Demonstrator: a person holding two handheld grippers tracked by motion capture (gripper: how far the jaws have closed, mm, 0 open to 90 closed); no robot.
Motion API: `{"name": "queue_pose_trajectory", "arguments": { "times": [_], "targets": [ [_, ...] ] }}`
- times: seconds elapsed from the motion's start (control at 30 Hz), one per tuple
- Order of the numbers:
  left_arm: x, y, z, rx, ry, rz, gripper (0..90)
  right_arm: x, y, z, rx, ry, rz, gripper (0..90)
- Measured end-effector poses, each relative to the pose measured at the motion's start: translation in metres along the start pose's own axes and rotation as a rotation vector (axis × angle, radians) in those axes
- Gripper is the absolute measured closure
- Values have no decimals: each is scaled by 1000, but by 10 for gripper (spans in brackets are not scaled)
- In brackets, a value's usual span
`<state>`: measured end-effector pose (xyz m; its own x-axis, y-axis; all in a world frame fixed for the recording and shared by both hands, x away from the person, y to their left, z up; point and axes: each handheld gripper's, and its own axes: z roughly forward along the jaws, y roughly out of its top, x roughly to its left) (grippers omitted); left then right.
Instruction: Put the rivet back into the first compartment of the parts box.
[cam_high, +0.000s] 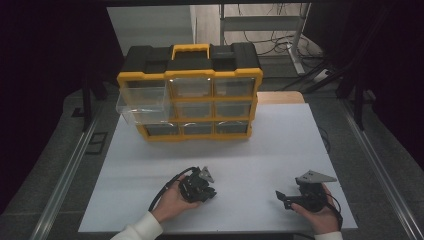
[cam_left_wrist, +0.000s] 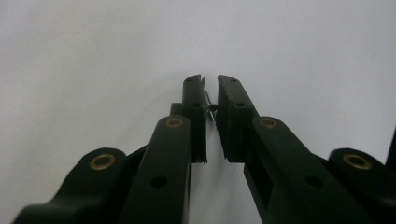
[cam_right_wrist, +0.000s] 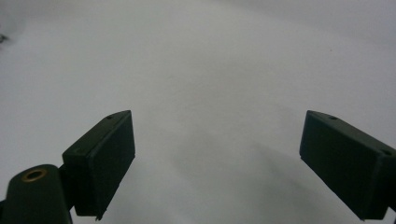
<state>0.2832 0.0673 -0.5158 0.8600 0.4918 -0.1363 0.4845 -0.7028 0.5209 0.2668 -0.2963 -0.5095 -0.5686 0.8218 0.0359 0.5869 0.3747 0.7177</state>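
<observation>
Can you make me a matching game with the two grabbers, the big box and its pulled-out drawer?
Things:
1. left gripper
2. right gripper
3. organizer box
4. clear drawer

States:
A. jaws wide open over bare table
B. yellow and black, standing at the far side
C. pulled out at the box's left
D. jaws pinching a tiny screw

Pairs: 1-D, 2-A, 3-B, 4-C

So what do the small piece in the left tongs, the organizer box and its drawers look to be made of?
The small piece pinched in the left tongs looks like metal: thin, grey, slightly shiny, possibly a screw. The organizer box seems moulded plastic, matt black and yellow. Its drawers look like clear plastic: you see through the pulled-out one.
</observation>
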Motion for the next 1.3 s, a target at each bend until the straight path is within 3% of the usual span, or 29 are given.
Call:
{"name": "queue_pose_trajectory", "arguments": {
  "times": [0.3, 0.57, 1.3],
  "targets": [
    [11, -6, -25, -57, -12, -30, 828, 0, 0, -1, -2, 1, 3, 107],
    [26, -22, -55, -138, -26, -121, 828, 0, 0, -1, -10, 0, 2, 105],
    [69, -78, -138, -291, 51, -278, 828, 0, 0, -1, -16, 0, 2, 102]
  ]
}}
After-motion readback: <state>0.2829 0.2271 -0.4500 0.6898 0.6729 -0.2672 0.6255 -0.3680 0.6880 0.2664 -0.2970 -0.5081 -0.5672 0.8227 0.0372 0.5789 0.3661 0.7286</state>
